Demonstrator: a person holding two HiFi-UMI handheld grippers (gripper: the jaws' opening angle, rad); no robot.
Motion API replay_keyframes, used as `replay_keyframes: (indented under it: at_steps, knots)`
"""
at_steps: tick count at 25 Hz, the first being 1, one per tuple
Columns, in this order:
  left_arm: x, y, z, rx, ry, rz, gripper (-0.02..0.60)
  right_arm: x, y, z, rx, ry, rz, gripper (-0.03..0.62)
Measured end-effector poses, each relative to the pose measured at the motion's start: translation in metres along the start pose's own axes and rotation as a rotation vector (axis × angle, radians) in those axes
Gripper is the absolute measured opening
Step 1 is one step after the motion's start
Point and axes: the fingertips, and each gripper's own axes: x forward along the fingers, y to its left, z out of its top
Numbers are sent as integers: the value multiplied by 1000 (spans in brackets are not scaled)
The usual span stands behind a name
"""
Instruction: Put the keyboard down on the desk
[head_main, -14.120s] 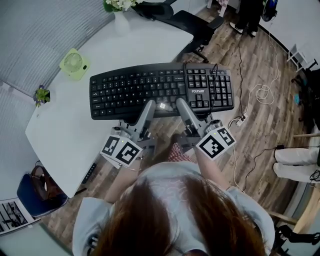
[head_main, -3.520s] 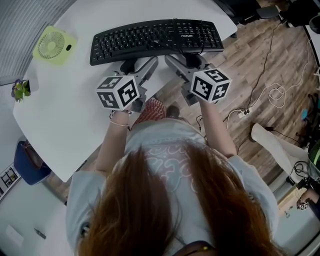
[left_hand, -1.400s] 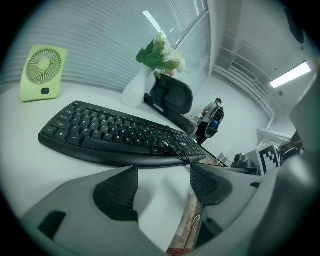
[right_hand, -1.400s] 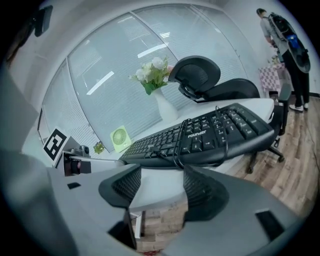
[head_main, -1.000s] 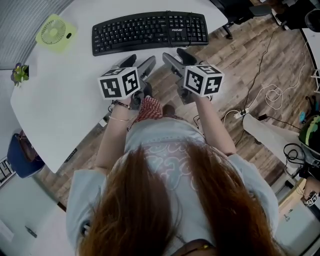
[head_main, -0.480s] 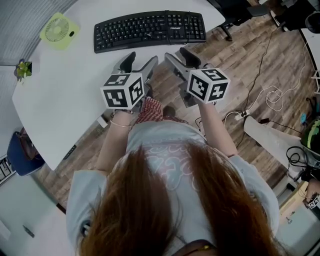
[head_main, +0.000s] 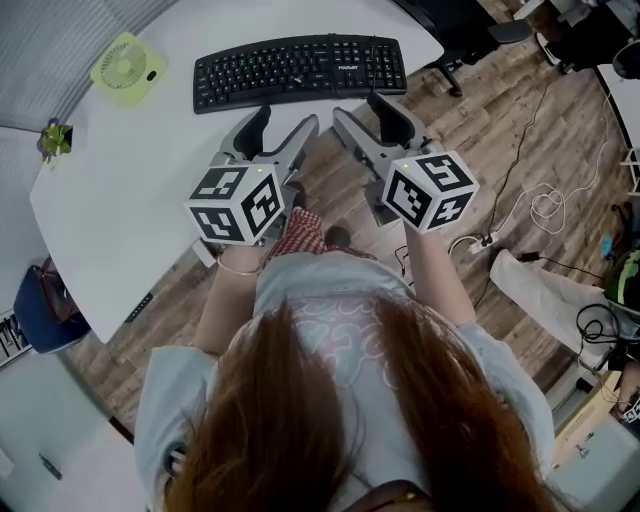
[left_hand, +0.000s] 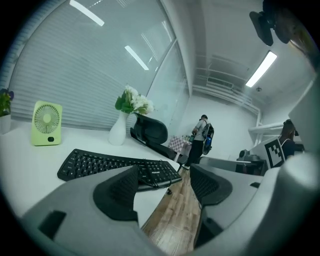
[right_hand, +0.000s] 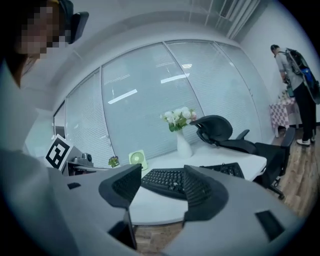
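The black keyboard (head_main: 300, 68) lies flat on the white desk (head_main: 140, 190), near its front edge; it also shows in the left gripper view as the keyboard (left_hand: 117, 166) and in the right gripper view as the keyboard (right_hand: 170, 181). My left gripper (head_main: 283, 121) is open and empty, held above the desk edge, drawn back from the keyboard. My right gripper (head_main: 363, 108) is open too, nothing between its jaws, over the wooden floor just short of the desk.
A green desk fan (head_main: 128, 68) stands at the desk's back left, a small plant (head_main: 55, 138) at its left edge. A white vase with flowers (right_hand: 180, 131) and a black office chair (right_hand: 220, 132) sit beyond the keyboard. Cables (head_main: 535, 205) lie on the floor to the right.
Both grippers have let go of the keyboard, pulled back toward the person and risen. The keyboard stays on the desk.
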Motion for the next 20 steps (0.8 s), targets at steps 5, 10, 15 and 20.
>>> replay_keyframes:
  at_steps: [5, 10, 15, 20]
  knots:
    - [-14, -17, 28, 47, -78, -21, 327, -11, 17, 29, -47, -64, 26, 265]
    - [-23, -30, 51, 78, -142, -50, 327, -19, 27, 51, -112, -111, 33, 265]
    - [-30, -45, 70, 102, -184, -87, 327, -28, 37, 71, -129, -151, 55, 265]
    - [-36, -62, 94, 150, -238, -128, 327, -35, 44, 91, -162, -194, 72, 262]
